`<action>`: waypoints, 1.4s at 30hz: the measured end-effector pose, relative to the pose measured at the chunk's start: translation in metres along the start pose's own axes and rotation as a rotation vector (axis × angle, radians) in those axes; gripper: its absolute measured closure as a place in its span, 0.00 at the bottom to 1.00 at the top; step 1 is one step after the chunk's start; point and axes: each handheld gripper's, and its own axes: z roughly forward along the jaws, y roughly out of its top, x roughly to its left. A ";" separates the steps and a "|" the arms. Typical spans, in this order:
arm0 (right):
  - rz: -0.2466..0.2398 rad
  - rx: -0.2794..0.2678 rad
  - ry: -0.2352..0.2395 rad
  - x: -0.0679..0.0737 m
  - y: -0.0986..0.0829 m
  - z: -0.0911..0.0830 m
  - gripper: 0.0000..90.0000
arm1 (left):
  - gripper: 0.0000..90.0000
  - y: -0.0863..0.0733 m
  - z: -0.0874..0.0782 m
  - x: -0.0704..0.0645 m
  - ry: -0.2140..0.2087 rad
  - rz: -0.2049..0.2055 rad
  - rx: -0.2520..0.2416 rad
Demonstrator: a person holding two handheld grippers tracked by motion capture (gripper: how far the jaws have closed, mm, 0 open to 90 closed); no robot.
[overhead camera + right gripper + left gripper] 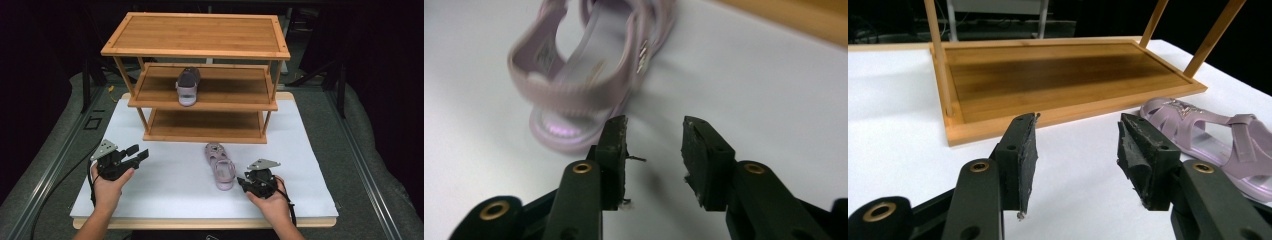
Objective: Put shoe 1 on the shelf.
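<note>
My right claw (245, 182) sits low over the white tabletop (165, 180), its jaws apart with nothing between them. Just ahead of it lies the pink sandal (220, 165), flat on its sole, heel end toward me and toe end pointing at the wooden shelf rack (200, 50). In the right gripper view the sandal (589, 75) has its heel strap close to the tip of one jaw; I cannot tell whether they touch.

My left claw (141, 152) is held well off to the other side of the tabletop, jaws also apart and empty. In the left gripper view it (1078, 145) looks toward the rack's bottom shelf (1048, 80), with the sandal (1213, 140) lying to one side, just in front of that shelf's edge.

A second sandal (187, 86), darker on top, stands on the rack's middle shelf near its front edge.
</note>
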 end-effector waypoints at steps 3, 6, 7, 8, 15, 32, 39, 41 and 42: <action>0.030 -0.003 -0.001 -0.005 0.019 -0.012 0.67 | 0.54 -0.002 0.002 0.002 0.004 -0.004 0.018; 0.090 0.053 0.093 -0.012 0.054 -0.020 0.66 | 0.54 -0.004 0.004 0.004 0.007 -0.009 0.032; 0.090 0.053 0.093 -0.012 0.054 -0.020 0.66 | 0.54 -0.005 0.004 0.005 0.008 -0.013 0.035; 0.089 0.112 0.122 -0.013 0.068 -0.015 0.65 | 0.53 -0.006 0.005 0.008 0.008 -0.019 0.047; 0.025 0.316 0.125 -0.003 0.089 0.016 0.66 | 0.52 -0.007 0.006 0.014 0.009 -0.043 0.059; -0.132 0.619 0.066 -0.004 0.079 0.006 0.89 | 0.52 -0.011 0.010 0.015 -0.007 -0.048 0.092; -0.132 0.660 0.058 -0.002 0.084 0.024 0.83 | 0.52 -0.014 0.012 0.017 -0.015 -0.058 0.109; -0.127 0.697 0.060 -0.002 0.083 0.031 0.85 | 0.53 -0.014 0.012 0.017 -0.013 -0.056 0.114; -0.133 0.719 0.064 -0.003 0.082 0.035 0.85 | 0.53 -0.014 0.012 0.018 -0.014 -0.056 0.113</action>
